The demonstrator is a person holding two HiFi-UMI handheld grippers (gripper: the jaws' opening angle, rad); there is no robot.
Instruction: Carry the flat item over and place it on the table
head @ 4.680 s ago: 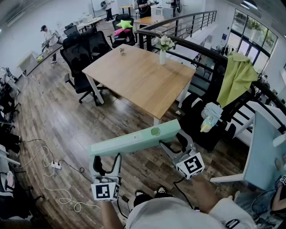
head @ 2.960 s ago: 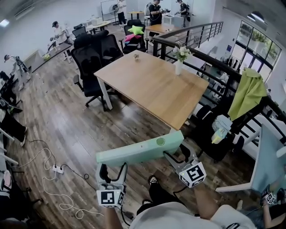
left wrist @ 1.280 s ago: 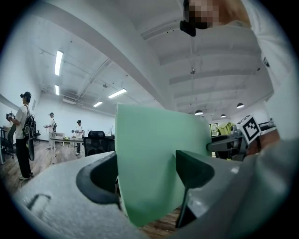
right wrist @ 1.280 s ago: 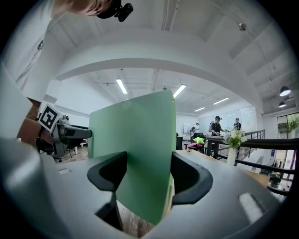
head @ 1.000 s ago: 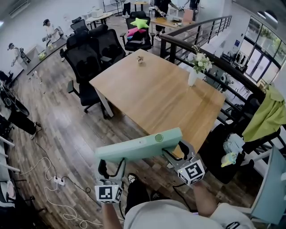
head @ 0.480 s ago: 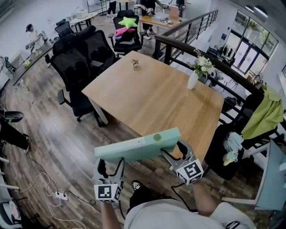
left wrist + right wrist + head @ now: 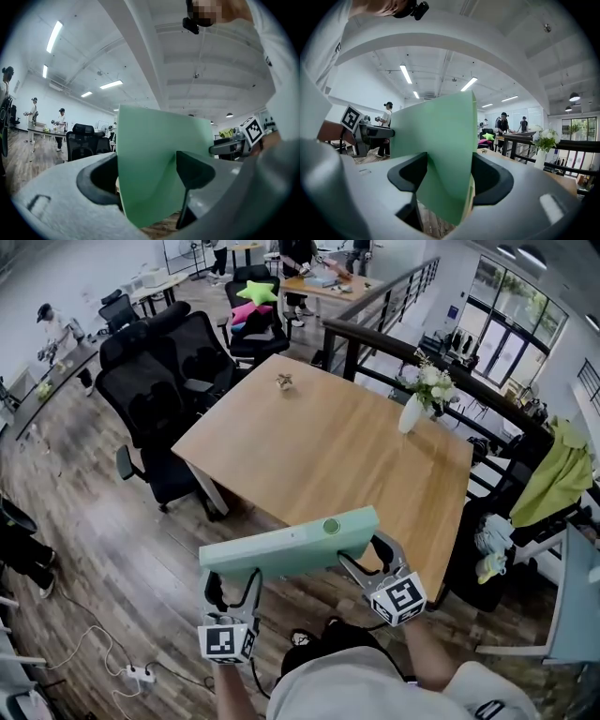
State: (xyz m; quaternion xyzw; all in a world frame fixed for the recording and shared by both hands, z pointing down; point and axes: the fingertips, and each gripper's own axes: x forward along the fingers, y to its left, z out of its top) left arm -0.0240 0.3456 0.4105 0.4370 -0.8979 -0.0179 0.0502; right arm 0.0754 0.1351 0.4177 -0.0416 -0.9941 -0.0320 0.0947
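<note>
between the two claws a pale-green flat item [image 7: 286, 542] is carried in the air above the wooden floor [image 7: 112, 549], spanning from one claw to the other. the left claw [image 7: 232, 579] is clenched on the flat item toward its left end, and the right claw [image 7: 364, 554] is clenched on it toward its right end. in each gripper view the green sheet [image 7: 159, 164] [image 7: 440, 145] is seen pinched between the dark pads. a grip at both ends seems to be chosen so that the long, thin piece is stopped from sagging or twisting while it is walked over.

just ahead of both claws the wooden desk [image 7: 328, 446] is spread out. whether the flat item's far edge is already above the desk's near edge cannot be told. well beyond the right claw a vase of flowers [image 7: 411, 412] is stood on the desk. beyond the left claw black office chairs [image 7: 155, 390] are parked. the broad bare middle of the desk is judged the likely landing spot.
</note>
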